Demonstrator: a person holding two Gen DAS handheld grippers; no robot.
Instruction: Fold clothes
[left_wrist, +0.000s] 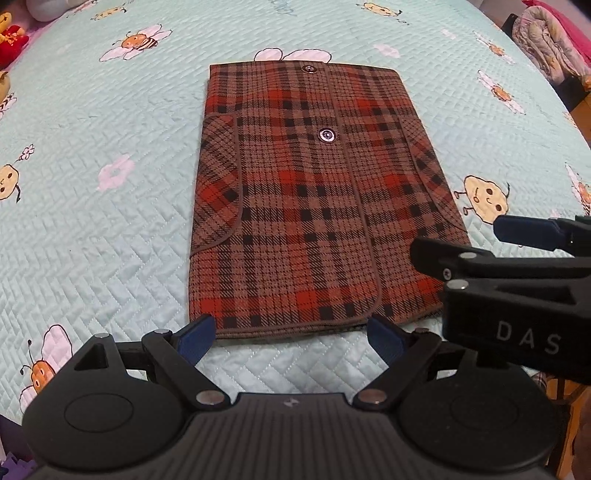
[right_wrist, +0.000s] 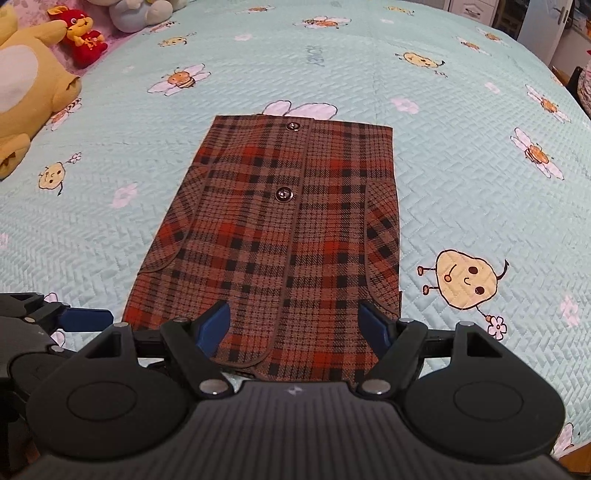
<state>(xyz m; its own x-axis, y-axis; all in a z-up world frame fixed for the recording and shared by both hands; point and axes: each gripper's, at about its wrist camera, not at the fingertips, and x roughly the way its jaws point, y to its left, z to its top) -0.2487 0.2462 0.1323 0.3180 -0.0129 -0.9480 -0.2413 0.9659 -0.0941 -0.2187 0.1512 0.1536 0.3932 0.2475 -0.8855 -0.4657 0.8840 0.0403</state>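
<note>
**Both grippers held open at near hem of folded plaid garment**

Nearest the lens, the left gripper (left_wrist: 291, 332) is seen with its blue pads spread wide, nothing clamped between them; its tips are placed just at the near hem of the plaid garment (left_wrist: 314, 199). The right gripper (right_wrist: 297, 325) is likewise held open, its pads set apart over the garment's near edge, with cloth seen in the gap but not pinched. In the left wrist view the right gripper (left_wrist: 458, 240) is also caught from the side, beside the garment's near right corner.

The garment is laid flat as a folded rectangle in the middle of the bedspread (left_wrist: 110, 240), front up. Brown, red and black checks are shown, with dark piping along a centre placket and curved pocket edges on both sides. Two metal buttons (left_wrist: 327, 135) are set along the placket, one near the far edge, one around mid-length.

The bedspread is pale mint, quilted, printed with bees, flowers and a potato-like cartoon figure (right_wrist: 466, 277). Plush toys (right_wrist: 33, 92) are piled at the far left corner of the bed. A crumpled padded item (left_wrist: 546, 48) is visible off the far right edge.
</note>
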